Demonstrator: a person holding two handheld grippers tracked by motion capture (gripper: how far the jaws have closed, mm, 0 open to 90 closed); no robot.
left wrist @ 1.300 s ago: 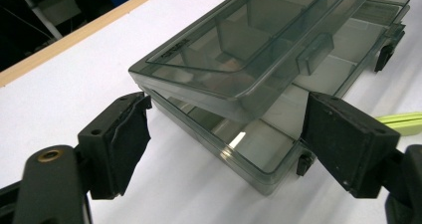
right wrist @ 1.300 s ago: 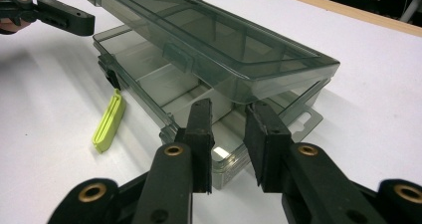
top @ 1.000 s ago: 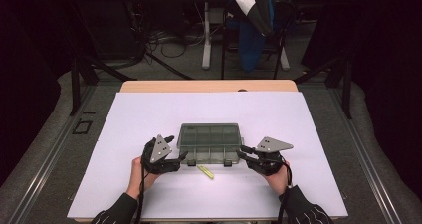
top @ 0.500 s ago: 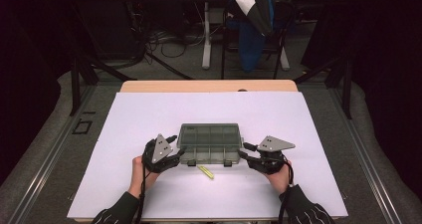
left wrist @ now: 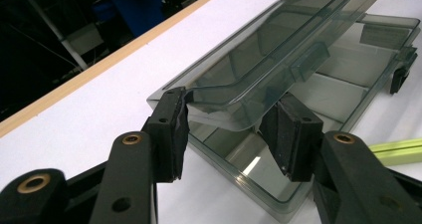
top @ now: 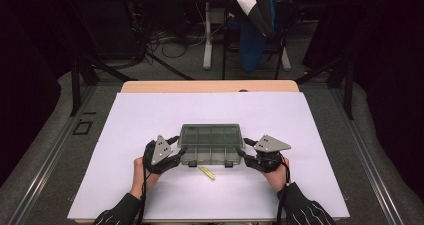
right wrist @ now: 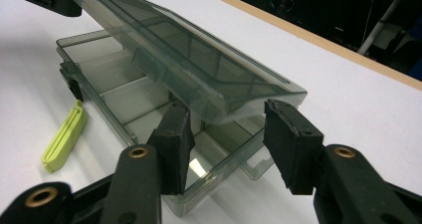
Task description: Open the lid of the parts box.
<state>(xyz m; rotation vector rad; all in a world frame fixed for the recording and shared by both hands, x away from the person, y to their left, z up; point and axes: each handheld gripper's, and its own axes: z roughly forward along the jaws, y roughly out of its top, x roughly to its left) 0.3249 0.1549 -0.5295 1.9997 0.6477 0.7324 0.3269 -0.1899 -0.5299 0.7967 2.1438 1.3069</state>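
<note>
The lid [left wrist: 278, 50] has lifted slightly, between both grippers' open jaws.

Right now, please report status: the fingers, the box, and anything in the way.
Left gripper and right gripper open, fingers astride the lid corners. Box part open, lid raised off base. Green clip on table before box, clear of both.

left gripper [left wrist: 230, 132] open, box lid [left wrist: 259, 59] raised

You've got a white table top [top: 150, 120] with a wooden far edge [top: 210, 86], a chair draped in blue and white cloth [top: 255, 27] beyond it, cables on the floor [top: 165, 40], dark surroundings.
</note>
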